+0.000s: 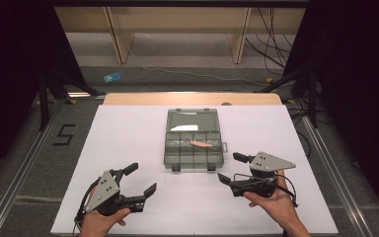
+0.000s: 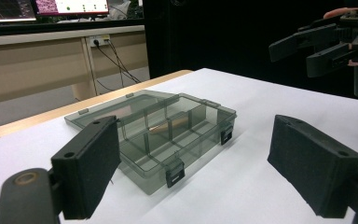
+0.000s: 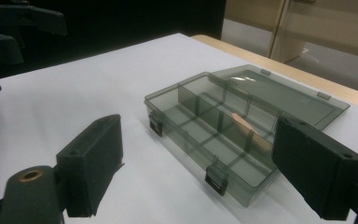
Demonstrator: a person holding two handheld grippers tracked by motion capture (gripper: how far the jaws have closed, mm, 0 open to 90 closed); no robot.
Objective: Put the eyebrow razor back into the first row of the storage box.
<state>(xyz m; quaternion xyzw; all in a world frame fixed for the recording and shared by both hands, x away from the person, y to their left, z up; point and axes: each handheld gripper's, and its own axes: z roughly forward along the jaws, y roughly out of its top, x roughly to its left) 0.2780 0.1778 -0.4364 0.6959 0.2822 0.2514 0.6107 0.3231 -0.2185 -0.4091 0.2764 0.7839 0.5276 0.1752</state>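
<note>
White table (image 1: 128, 133), open organizer box (image 1: 192, 143), monitors (image 2: 70, 6) behind in left gripper view

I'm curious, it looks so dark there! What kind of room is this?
Probably a lab or workshop for recording tasks: a white-covered table with a compartment box, cables on the floor, and computer screens on a bench.

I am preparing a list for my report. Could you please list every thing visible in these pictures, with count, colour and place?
organiser box: 1, smoky grey clear plastic, lid open, middle of the table
pink piece: 1, pinkish, in a right-hand compartment of the box
table: 1, white top, wooden far edge
blue item: 1, on the floor, far left
left gripper: 1, black, open, near left
right gripper: 1, black, open, near right
</note>
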